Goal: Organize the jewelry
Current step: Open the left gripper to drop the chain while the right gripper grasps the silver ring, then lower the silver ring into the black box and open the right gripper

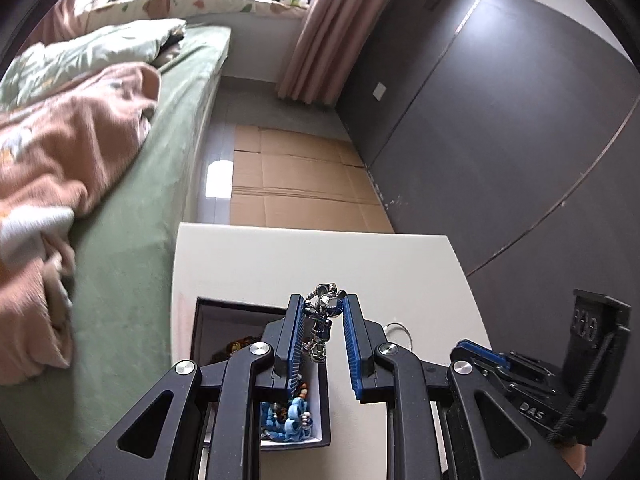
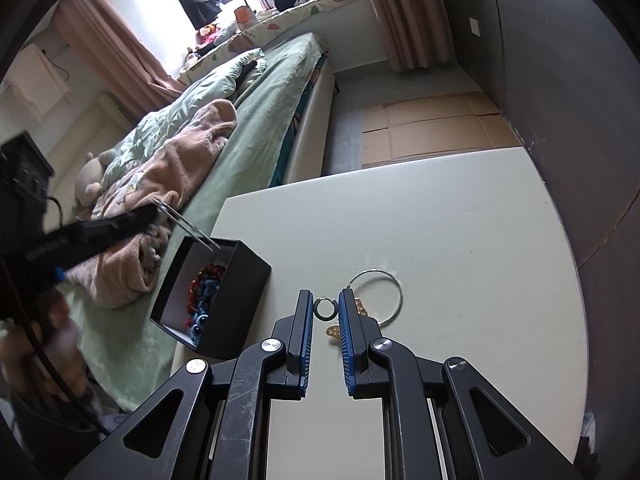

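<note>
I judged the risk on the left: the bracelet (image 1: 322, 320), pinched only near its top and dangling over the box's (image 2: 240, 304) rim, could snag on the wall or spill onto the table (image 2: 440, 220) if let go early. My left gripper (image 1: 322, 306) had its jaws nearly closed on that silver-and-blue chain, above the beads (image 2: 204, 284) already in the box. My right gripper (image 2: 325, 304) stood narrowly parted with a small dark ring (image 2: 322, 309) between its tips; whether the pads pressed it I could not tell. A wire hoop (image 2: 384, 296) lay just beside.

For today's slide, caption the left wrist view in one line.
Left gripper holds a silver-blue bracelet over the black box of jewelry on a white table.
</note>
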Demonstrator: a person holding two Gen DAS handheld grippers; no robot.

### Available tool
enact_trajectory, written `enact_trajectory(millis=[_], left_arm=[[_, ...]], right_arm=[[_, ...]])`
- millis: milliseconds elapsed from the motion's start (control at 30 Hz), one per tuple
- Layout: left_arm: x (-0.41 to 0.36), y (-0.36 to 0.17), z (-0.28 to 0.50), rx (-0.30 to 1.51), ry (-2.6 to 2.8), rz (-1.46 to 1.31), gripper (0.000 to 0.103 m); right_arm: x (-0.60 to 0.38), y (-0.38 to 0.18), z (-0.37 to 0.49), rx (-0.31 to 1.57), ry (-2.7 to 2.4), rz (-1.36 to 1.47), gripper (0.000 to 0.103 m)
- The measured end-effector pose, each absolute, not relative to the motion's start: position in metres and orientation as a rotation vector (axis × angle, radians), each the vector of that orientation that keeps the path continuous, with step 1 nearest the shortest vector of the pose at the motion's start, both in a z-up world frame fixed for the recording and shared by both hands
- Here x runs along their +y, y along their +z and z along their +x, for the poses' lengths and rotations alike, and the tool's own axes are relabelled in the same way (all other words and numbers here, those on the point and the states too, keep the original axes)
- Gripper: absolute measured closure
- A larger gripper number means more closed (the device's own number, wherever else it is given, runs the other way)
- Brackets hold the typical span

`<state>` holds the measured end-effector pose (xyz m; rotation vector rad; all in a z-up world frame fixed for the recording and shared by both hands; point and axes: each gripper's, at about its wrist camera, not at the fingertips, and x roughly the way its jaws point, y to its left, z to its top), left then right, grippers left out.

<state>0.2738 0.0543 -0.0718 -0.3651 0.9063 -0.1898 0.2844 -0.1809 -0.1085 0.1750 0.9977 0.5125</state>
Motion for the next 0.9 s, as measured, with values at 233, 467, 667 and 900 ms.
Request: enact_trajectory(millis=[233, 467, 667, 900], left_arm=[[0.063, -0.095, 0.275, 0.948, -0.224, -0.474, 0.081], [0.084, -0.085, 0.255, 0.885, -0.170, -0.493, 0.031], [0.111, -0.086, 0.246, 0.882, -0.146, -0.501, 0.031], [0.143, -0.089, 0.233, 0.872, -0.117, -0.503, 0.004]], right_arm=[[-0.170, -0.101, 0.285, 0.972, 0.552, 0.220, 0.089], [-0.139, -0.102, 0.289, 0.971, 0.609, 0.263, 0.089], [-0.100, -0.107, 0.292, 0.978, 0.667, 0.265, 0.089], [-0.074, -0.116, 0.300, 0.994, 0.692, 0.307, 0.089]])
